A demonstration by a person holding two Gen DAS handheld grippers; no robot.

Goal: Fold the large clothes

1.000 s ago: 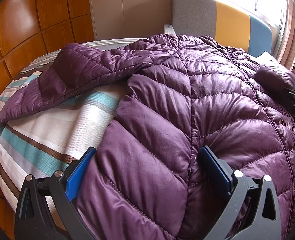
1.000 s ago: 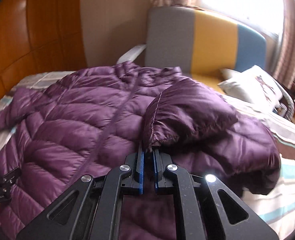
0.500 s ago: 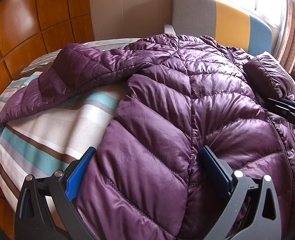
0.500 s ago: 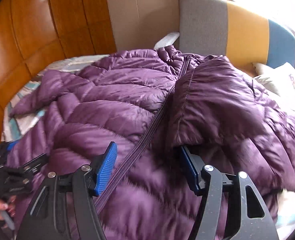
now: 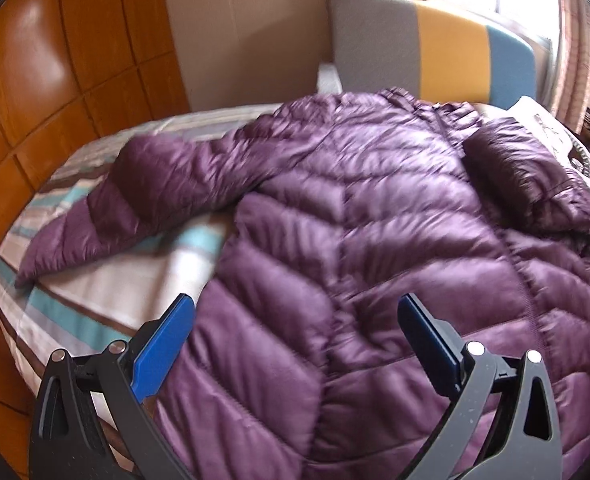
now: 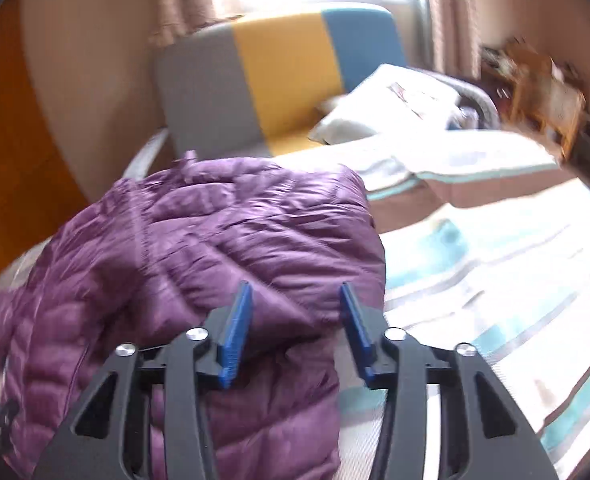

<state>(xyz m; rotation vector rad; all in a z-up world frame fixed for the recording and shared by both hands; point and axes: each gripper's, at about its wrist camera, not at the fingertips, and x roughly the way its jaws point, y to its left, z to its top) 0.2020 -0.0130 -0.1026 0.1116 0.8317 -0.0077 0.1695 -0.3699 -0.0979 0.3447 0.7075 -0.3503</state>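
A purple quilted puffer jacket [image 5: 355,240] lies spread on the striped bed [image 5: 107,284]. One sleeve [image 5: 143,200] stretches out to the left. The other sleeve [image 5: 527,176] lies folded across the jacket's right side. My left gripper [image 5: 295,320] hovers open over the jacket's near part, with nothing pinched between its blue pads [image 5: 163,348]. In the right wrist view my right gripper [image 6: 297,320] hangs above the jacket's [image 6: 215,248] right edge. Its jaws are closing and stand apart, with fabric behind the gap and none gripped.
A grey, yellow and blue chair back [image 5: 435,48] stands beyond the bed, with a white pillow [image 6: 395,104] beside it. Wooden wall panels [image 5: 55,80] run along the left. Bare striped sheet [image 6: 495,280] spreads to the right of the jacket. Cluttered furniture [image 6: 543,92] sits far right.
My right gripper let go of the sleeve cuff, opened, then swung to the right; the sleeve now rests folded on the jacket. My left gripper lifted slightly off the jacket.
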